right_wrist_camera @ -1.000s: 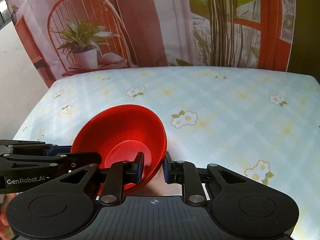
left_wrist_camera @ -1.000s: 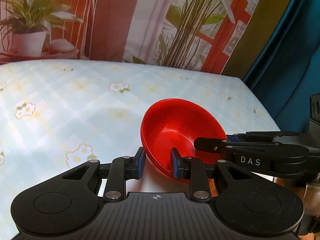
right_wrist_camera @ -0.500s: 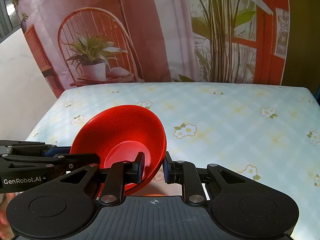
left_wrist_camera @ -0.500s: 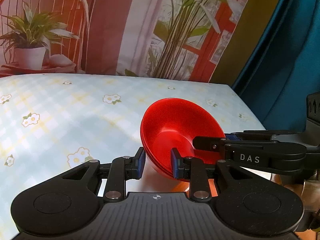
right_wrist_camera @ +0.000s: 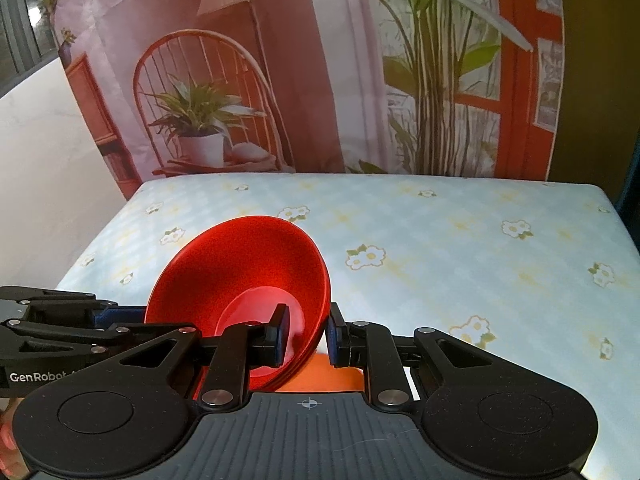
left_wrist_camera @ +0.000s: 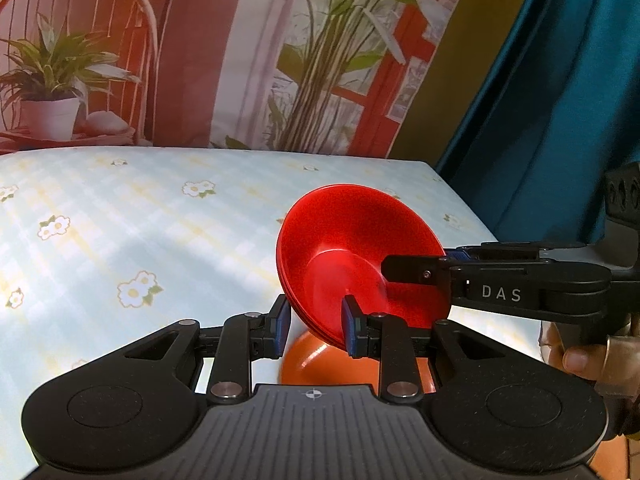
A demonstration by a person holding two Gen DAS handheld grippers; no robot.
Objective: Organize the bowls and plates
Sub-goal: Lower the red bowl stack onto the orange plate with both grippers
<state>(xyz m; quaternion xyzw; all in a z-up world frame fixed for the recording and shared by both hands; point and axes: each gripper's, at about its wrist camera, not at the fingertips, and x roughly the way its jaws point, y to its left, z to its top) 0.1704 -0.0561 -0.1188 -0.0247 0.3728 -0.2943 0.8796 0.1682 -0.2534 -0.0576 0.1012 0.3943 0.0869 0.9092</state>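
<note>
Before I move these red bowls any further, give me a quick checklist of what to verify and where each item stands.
1. Left claw grips the red bowls' rim: ok.
2. Right claw grips the opposite rim: ok.
3. Bowls nested evenly: ok, the rims look aligned.
4. Bowls level: not ok, tilted steeply.
5. Orange bowl underneath cleared: cannot tell, it is mostly hidden.
6. Floral tablecloth ahead free for setting down: ok.

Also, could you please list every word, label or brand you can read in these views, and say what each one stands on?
"DAS": white letters on the side of the right gripper, seen from the left wrist.
"GenRobot.": white letters on the side of the left gripper, seen from the right wrist; the rest is hidden behind the near gripper.
No other text is readable; the red bowls are unmarked.
</note>
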